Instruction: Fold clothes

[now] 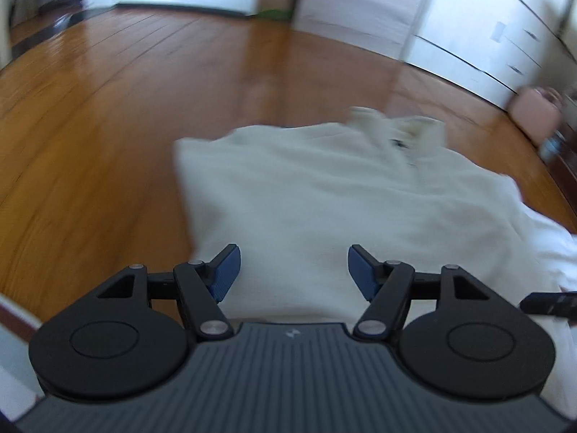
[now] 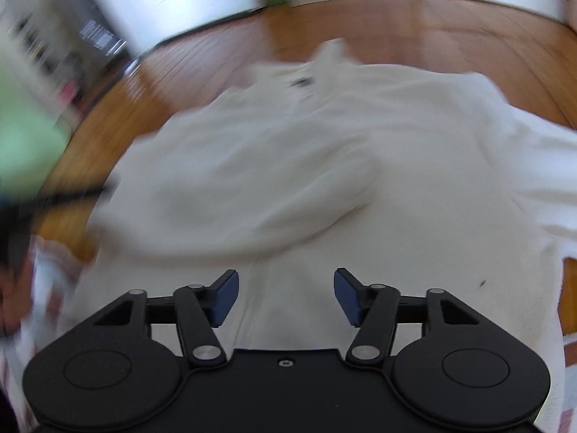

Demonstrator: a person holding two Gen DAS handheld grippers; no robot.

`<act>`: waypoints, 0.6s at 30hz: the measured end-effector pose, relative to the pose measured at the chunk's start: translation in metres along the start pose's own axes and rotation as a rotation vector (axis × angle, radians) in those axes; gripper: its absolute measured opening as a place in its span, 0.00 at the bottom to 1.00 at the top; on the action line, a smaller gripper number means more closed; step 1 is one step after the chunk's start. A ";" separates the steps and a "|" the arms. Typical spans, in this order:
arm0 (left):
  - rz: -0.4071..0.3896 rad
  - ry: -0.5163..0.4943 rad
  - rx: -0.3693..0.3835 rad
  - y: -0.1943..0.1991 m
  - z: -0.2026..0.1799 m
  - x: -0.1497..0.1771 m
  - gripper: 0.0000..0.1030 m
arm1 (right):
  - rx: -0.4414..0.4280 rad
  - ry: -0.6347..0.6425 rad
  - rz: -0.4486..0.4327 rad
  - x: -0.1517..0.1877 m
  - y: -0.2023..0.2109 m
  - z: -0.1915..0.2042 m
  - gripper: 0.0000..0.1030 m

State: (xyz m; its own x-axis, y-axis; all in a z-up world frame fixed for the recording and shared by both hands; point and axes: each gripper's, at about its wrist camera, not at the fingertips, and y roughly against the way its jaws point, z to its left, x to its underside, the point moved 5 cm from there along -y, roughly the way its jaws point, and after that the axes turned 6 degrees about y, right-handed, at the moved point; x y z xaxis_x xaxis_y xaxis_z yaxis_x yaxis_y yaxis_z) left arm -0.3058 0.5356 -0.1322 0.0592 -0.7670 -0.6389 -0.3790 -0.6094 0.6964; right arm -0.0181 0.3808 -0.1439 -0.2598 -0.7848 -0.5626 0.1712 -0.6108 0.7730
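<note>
now over cream shirt [image 1: 342, 195] on wood floor [image 1: 108, 126].
left gripper [image 1: 293, 270] and right gripper [image 2: 285, 297] fingers spread wide, gripping nothing.

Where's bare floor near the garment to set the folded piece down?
Bare wood floor lies left of the white garment and beyond its collar, toward the white cabinets. Crowded on the right: a pink box and spread cloth.

A blurred white garment [image 2: 288, 166] lay spread on a wooden floor [image 2: 450, 36]; the right gripper [image 2: 286, 297] hovered over it, jaws apart, empty.
</note>
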 end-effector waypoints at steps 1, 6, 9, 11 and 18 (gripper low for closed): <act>0.001 0.024 -0.018 -0.002 0.011 -0.003 0.64 | 0.009 -0.050 -0.014 -0.007 -0.003 -0.009 0.62; -0.022 0.154 0.050 -0.003 0.043 -0.013 0.64 | 0.001 -0.238 -0.072 -0.029 -0.021 -0.041 0.63; -0.009 0.151 0.050 -0.009 0.044 -0.012 0.64 | 0.049 -0.242 -0.092 -0.039 -0.044 -0.048 0.70; -0.014 0.116 0.012 -0.012 0.044 -0.011 0.64 | 0.098 -0.209 -0.079 -0.044 -0.065 -0.048 0.71; -0.065 0.103 0.069 -0.006 0.040 -0.015 0.64 | 0.208 0.200 -0.311 -0.095 -0.024 0.014 0.08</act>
State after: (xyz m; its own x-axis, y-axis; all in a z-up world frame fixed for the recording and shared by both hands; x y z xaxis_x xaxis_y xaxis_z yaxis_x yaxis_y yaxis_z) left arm -0.3410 0.5589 -0.1399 0.1788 -0.7450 -0.6427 -0.4341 -0.6460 0.6280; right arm -0.0109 0.4718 -0.1048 -0.0763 -0.5840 -0.8082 -0.0866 -0.8036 0.5888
